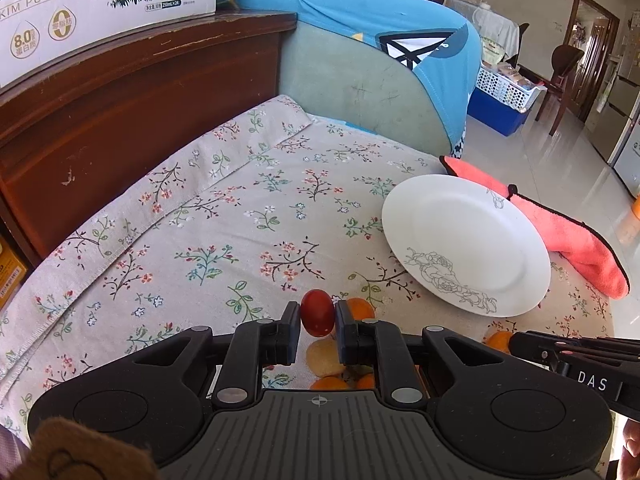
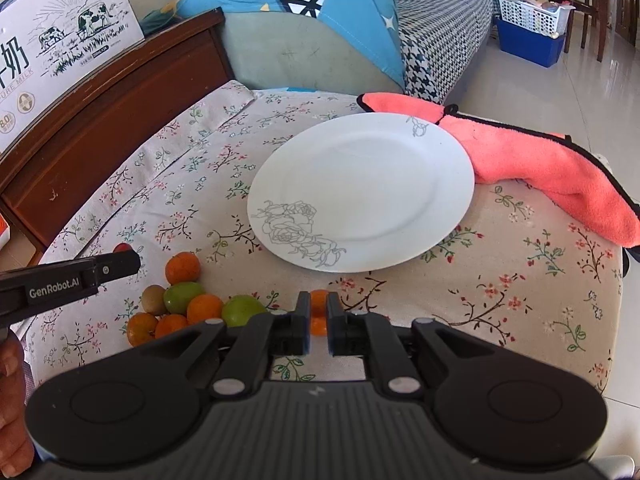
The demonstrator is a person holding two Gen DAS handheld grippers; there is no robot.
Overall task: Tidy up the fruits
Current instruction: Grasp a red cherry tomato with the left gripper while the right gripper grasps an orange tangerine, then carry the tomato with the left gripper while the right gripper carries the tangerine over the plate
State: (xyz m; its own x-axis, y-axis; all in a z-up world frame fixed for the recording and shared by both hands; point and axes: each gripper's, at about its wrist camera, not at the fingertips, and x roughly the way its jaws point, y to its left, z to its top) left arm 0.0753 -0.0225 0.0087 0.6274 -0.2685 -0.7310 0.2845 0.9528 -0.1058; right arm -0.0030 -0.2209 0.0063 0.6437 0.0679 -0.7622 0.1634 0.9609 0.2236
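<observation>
My left gripper [image 1: 317, 314] is shut on a small red tomato [image 1: 317, 310], lifted a little above the flowered cloth. Below it lie a pale yellow fruit [image 1: 324, 356] and small oranges [image 1: 362, 307]. My right gripper [image 2: 318, 312] is shut on a small orange [image 2: 319, 302] close to the cloth. The white plate [image 2: 360, 196] with a grey rose drawing lies just beyond it, with nothing on it. A pile of oranges [image 2: 183, 267], green fruits [image 2: 182, 295] and a kiwi [image 2: 153, 298] sits left of the right gripper. In the right wrist view the left gripper [image 2: 120, 258] reaches in from the left.
A pink towel [image 2: 560, 172] lies at the table's far right edge behind the plate. A dark wooden cabinet [image 1: 120, 92] with a milk carton box [image 1: 80, 4] stands at the left. A sofa with a blue cover [image 1: 380, 40] is behind the table. Tiled floor lies right.
</observation>
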